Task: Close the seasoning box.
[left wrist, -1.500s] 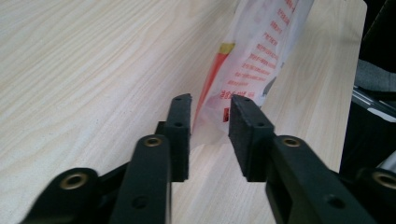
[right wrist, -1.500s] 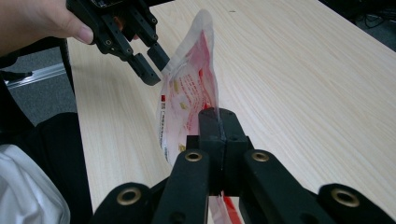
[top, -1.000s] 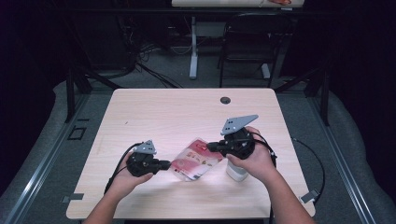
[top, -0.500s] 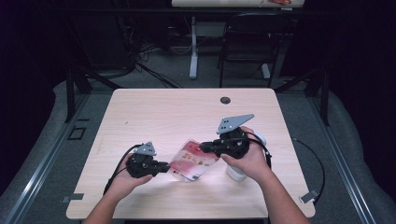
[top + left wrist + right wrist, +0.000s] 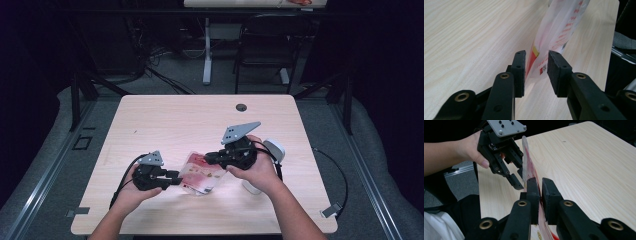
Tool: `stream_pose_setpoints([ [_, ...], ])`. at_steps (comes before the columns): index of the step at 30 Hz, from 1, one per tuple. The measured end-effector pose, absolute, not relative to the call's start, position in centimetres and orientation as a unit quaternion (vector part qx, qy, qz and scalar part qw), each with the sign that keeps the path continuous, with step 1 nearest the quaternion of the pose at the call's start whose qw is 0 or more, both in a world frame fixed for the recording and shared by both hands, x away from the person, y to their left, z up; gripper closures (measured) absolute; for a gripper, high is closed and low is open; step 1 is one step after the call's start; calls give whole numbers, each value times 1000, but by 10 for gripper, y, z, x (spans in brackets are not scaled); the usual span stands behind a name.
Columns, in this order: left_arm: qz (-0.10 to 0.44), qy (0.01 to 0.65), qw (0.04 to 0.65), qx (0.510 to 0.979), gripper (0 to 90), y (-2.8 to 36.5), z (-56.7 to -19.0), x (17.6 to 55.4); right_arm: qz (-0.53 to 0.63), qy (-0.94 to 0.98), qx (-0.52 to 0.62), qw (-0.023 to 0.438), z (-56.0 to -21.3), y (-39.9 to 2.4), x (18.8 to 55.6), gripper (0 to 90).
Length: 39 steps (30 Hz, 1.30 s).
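My left tool point(image 5: 536, 66) has just been opening: its black pads stand apart on either side of the lower edge of the thin red-and-white printed plastic pouch point(image 5: 559, 32), and a gap shows on the right-hand pad's side, so I judge it no longer presses the film. The pouch stands on edge between my two tools, above the pale wooden bench point(image 5: 165, 125), near its front.

My right tool point(image 5: 541, 195) has also been easing apart, yet in its own view the jaws stand nearly together with the film running between them — I take it as still pinching the pouch, though only lightly.

The risk from here is plain. With the left side freed and the right loosening, the limp pouch may slide out and flop flat onto the bench, or fold over. If I pull either hand away sideways, a pad could snag the film and drag or crease it.

Farther off, just past my right hand, a white rounded object point(image 5: 274, 150) sits on the bench — a wide swing could knock it.
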<state>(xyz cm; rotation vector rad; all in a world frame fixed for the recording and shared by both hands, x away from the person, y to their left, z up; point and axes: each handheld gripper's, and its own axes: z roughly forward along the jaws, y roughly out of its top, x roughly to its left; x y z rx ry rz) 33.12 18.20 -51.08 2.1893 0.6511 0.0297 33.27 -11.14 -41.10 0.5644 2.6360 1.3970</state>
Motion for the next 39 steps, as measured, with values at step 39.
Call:
stream_pose_setpoints([
  [39,23,245,417,875,710,184,-503,325,469,866,164,50,-402,-85,329,733],
])
